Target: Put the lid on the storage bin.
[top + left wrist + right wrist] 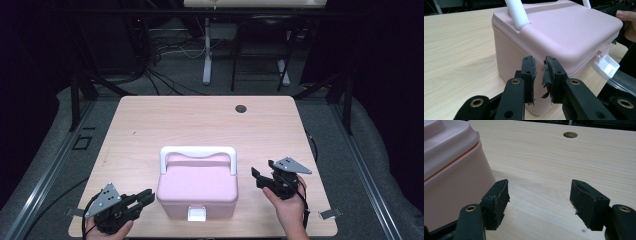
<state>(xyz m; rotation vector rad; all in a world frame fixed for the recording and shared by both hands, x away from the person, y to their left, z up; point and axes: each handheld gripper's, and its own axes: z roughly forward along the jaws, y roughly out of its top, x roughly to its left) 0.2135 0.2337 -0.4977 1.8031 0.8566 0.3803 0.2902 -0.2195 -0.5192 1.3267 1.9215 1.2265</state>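
Pink plastic storage box point(198, 187) with white handle sits lid-closed at worktop point(150, 125) front edge, white latch point(196, 214) facing person. Left hand-held gripper point(146, 196) narrowly parted, empty, beside box; right hand-held gripper point(258, 178) spread, empty. Advice: steady box, lift latch squarely.

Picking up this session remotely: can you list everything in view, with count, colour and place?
box: one, pink, near middle of table, lid on
handle: one, white, on the box lid
latch: one, white, box front
table: one, light wood
hole: one, dark, far side of tabletop
left gripper: one, black, left of box, narrow gap between jaws, nothing between
right gripper: one, black, right of box, jaws wide, nothing between
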